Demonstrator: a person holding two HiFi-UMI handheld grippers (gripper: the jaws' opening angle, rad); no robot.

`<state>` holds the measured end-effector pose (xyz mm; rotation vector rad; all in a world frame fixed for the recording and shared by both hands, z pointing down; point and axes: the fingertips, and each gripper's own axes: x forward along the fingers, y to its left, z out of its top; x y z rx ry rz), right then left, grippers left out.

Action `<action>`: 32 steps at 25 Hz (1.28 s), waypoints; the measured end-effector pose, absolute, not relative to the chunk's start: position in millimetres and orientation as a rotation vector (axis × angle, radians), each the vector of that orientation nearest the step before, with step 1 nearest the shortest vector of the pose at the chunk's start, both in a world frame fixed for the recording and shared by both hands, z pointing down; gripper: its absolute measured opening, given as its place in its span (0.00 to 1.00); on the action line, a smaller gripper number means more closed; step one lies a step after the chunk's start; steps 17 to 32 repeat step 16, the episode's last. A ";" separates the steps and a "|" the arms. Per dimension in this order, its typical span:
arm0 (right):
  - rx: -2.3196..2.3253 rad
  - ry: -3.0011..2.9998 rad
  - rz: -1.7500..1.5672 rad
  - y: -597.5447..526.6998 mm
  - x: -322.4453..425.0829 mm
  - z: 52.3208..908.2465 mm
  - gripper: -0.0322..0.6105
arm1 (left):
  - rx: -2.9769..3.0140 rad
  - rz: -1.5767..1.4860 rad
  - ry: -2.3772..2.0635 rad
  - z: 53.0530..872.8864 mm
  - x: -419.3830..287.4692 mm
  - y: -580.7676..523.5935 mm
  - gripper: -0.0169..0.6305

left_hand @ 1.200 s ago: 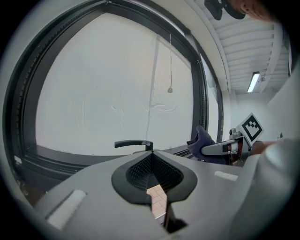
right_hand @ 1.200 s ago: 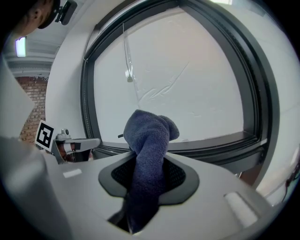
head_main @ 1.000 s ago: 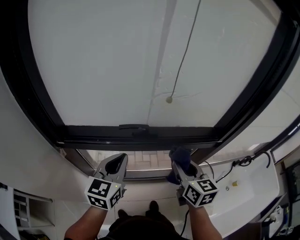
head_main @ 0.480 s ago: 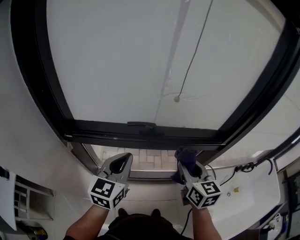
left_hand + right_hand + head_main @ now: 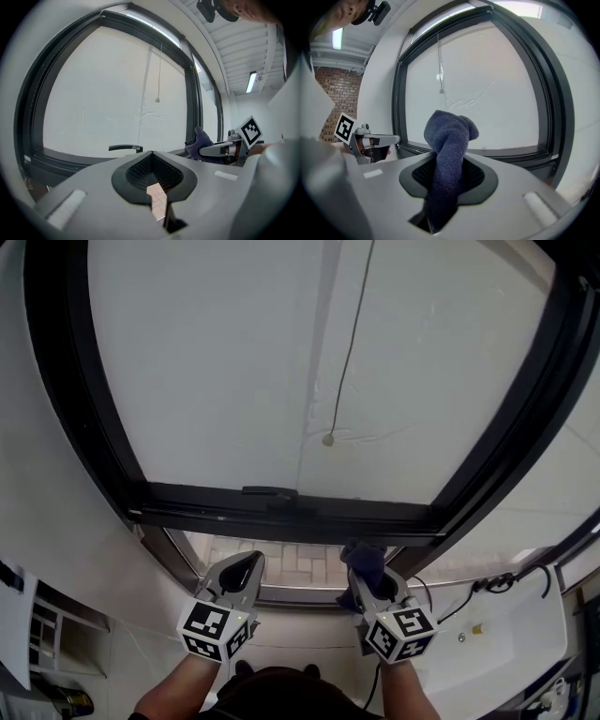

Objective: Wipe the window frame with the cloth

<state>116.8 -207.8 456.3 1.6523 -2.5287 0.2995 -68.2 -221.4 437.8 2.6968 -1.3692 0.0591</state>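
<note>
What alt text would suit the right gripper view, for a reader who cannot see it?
The right gripper is shut on a dark blue cloth that sticks up before a black window frame. The left gripper shows at the left.

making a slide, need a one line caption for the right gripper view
Right hand-held gripper shut on a dark blue cloth, pointed at the black window frame.

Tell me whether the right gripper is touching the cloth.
Touching. The right gripper view shows the right gripper clamped on the blue cloth, which sticks up between its jaws.
</note>
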 end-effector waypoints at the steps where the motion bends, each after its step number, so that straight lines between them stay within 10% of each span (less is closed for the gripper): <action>1: 1.648 -2.531 0.297 -207.2 118.4 456.5 0.22 | 2.694 0.059 -1.376 437.4 -67.1 -221.7 0.02; 32: 1.635 -2.560 0.305 -209.0 125.6 456.2 0.22 | 2.673 0.060 -1.414 435.9 -61.0 -218.7 0.02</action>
